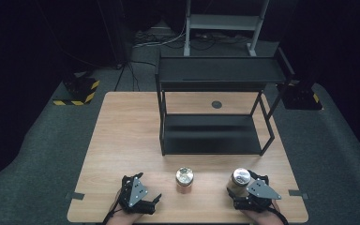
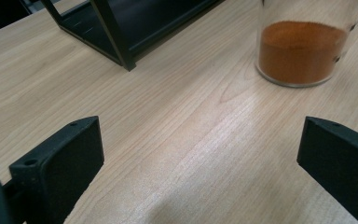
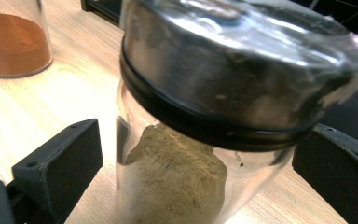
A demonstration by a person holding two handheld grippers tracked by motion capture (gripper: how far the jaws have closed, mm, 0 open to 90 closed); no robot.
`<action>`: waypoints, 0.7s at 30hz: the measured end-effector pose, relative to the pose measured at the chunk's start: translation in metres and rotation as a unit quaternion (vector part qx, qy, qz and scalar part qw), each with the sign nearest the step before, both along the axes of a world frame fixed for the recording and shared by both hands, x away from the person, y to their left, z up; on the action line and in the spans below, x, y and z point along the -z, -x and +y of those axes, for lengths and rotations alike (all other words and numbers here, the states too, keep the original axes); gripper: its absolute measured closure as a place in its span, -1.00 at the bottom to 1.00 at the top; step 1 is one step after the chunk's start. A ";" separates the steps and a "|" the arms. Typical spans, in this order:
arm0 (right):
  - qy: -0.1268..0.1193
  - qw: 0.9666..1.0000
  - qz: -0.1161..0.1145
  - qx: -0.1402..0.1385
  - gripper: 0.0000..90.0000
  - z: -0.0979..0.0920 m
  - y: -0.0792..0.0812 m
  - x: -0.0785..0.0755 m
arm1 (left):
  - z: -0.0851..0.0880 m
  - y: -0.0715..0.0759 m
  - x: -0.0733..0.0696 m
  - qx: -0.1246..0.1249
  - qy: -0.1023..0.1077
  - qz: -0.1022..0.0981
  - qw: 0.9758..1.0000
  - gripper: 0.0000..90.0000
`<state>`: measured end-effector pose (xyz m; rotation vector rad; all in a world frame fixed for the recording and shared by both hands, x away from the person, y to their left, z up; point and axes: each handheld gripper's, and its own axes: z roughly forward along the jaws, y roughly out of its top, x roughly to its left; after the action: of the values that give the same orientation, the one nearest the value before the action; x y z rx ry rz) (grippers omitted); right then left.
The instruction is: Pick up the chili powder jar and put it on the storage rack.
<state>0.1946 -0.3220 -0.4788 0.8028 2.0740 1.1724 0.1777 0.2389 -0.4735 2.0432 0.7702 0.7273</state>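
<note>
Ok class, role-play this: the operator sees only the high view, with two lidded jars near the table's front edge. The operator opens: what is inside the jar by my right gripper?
Observer: The right-hand jar holds a tan-brown powder under its metal lid.
Operator: And the middle jar?
Observer: The middle jar holds an orange-red powder.
Operator: Is my right gripper clamped on anything?
Observer: No. The right gripper has its jaws open on either side of the right-hand jar, with a gap showing beside one pad.
</note>
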 end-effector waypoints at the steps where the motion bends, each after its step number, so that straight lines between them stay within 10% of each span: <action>1: 0.001 1.000 0.000 0.000 -0.99 0.000 0.000 0.000 | -0.003 0.000 -0.001 -0.002 -0.008 0.000 1.000 -0.98; 21: -0.006 1.000 0.000 0.005 -0.99 -0.001 0.001 0.001 | -0.005 -0.001 -0.002 -0.005 -0.014 0.002 1.000 -0.98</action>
<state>0.1936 -0.3228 -0.4794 0.8192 2.0625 1.1809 0.1782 0.2335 -0.4716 2.0680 0.7771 0.7448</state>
